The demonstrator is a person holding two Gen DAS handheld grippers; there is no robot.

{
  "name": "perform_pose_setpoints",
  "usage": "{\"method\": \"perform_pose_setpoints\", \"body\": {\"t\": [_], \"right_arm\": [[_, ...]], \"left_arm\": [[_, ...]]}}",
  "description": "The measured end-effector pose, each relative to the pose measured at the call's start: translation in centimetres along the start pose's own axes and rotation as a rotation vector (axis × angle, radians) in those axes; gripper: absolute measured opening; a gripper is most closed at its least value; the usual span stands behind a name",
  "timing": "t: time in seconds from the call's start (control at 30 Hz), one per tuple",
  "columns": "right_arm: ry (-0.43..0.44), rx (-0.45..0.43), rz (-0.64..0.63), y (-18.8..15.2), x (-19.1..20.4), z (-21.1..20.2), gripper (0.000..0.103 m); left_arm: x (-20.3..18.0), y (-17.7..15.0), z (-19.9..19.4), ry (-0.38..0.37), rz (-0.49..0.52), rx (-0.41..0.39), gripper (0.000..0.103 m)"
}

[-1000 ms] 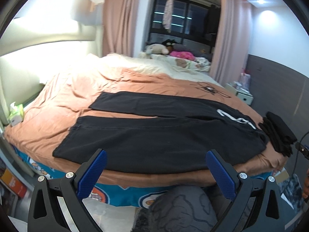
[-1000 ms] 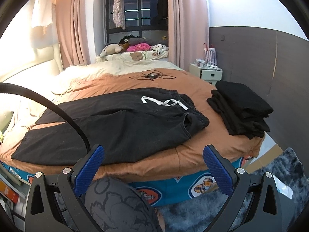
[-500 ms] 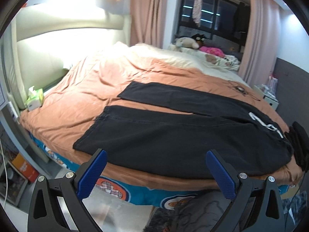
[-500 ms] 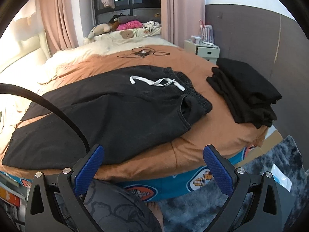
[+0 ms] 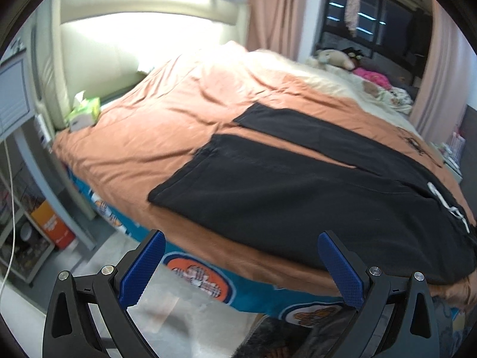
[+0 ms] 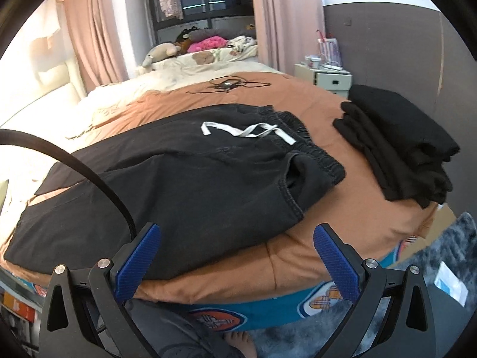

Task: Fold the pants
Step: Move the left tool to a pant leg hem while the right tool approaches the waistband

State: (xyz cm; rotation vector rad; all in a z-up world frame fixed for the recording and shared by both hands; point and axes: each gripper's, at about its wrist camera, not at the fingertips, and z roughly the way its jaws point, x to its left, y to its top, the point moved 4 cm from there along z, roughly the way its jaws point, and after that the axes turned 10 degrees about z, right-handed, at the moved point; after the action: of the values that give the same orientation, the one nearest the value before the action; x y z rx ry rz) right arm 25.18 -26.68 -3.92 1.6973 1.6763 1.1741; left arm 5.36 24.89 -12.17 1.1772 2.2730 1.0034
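Observation:
Black pants (image 5: 298,191) lie flat on the orange bedsheet (image 5: 167,125), legs pointing left, waist to the right. The right wrist view shows the waistband with a white drawstring (image 6: 247,129) and an open side pocket (image 6: 295,176). My left gripper (image 5: 241,265) is open, held off the near bed edge below the near leg's hem. Over the bed edge hangs my right gripper (image 6: 235,259), also open, just short of the hip of the pants (image 6: 190,191). Neither holds anything.
A stack of folded black clothes (image 6: 396,143) sits on the bed's right corner. A tangle of black cable (image 6: 229,83) lies farther back. A tissue box (image 5: 83,112) is at the bed's left end. Soft toys (image 6: 179,50) crowd the far end. A nightstand (image 6: 325,79) stands right.
Both grippers have moved closer to the bed. The left view has swung left toward the leg hems; the right one has dropped nearer the waistband. The pants have not moved.

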Motion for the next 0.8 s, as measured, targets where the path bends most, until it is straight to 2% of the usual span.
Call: {"method": "perform_pose_setpoints", "body": {"t": [0.13,0.27,0.6,0.8], "right_arm": [[0.008,0.049,0.008,-0.2,-0.8,1.9,0.103],[0.024,0.061,0.056,0.1,-2.0,3.1,0.103],[0.033,0.139,0.141,-0.1,-4.5,6.5,0.103],[0.088,0.188,0.168,-0.2,-4.7,8.4,0.102]], "left_arm": [[2.2,-0.5,1.1,0.032,-0.083,-0.012,0.103],[3.7,-1.0,2.2,0.014,-0.155,-0.011,0.102],[4.5,-0.7,6.2,-0.04,-0.253,0.037,0.086],[4.8,-0.1,8.2,-0.037,-0.298,0.063,0.081]]}}
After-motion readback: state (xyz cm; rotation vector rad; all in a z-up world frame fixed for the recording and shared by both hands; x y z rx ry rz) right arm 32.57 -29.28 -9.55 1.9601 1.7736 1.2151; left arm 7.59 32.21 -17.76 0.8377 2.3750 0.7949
